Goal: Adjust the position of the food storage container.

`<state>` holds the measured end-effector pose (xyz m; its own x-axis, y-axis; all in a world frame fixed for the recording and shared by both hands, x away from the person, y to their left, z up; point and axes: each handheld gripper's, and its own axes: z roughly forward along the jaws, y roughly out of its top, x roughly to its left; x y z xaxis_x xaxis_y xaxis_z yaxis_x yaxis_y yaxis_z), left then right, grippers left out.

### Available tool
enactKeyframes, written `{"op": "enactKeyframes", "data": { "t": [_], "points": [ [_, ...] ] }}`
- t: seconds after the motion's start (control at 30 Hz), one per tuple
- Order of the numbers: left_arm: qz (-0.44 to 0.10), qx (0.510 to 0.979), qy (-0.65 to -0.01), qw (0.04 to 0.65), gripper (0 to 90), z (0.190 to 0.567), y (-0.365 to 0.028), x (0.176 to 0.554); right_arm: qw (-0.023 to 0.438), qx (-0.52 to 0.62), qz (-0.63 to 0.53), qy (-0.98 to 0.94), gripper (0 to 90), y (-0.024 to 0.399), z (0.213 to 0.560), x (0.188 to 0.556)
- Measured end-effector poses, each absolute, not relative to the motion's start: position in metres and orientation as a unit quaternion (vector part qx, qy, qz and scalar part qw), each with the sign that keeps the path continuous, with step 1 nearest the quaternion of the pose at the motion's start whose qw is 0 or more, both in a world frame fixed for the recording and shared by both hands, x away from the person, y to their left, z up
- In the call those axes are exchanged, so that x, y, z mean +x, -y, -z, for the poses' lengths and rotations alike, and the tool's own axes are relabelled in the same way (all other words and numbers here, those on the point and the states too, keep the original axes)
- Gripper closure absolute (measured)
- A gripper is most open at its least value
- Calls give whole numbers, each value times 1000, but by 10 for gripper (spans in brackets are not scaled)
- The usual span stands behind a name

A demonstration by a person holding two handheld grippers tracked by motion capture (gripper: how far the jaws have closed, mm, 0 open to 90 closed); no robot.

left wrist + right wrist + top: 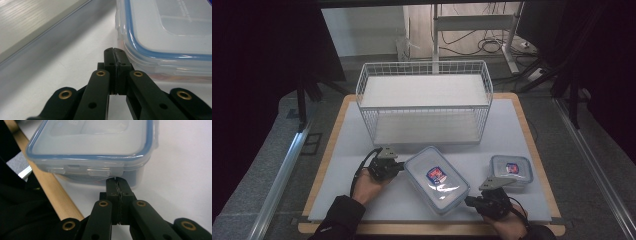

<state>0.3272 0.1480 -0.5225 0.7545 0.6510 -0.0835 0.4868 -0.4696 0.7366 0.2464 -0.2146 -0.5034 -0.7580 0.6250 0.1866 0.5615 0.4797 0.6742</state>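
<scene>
Container lid labels (red and blue) too blurred to read.

Open bench is left between the wire basket and the large box. The small box blocks the right side.

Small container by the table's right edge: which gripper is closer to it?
Right. The right gripper sits just in front of the small container, while the left gripper is across the large container, at its far-left corner.
</scene>
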Motion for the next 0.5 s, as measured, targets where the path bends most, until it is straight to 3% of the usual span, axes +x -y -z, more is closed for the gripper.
{"op": "enactKeyframes", "data": {
  "t": [0.5],
  "points": [
    [-90, 852, -344, 384, 900, 521, -152, 302, 85, 383, -355, -849, 898, 220, 504, 271]
  ]
}}
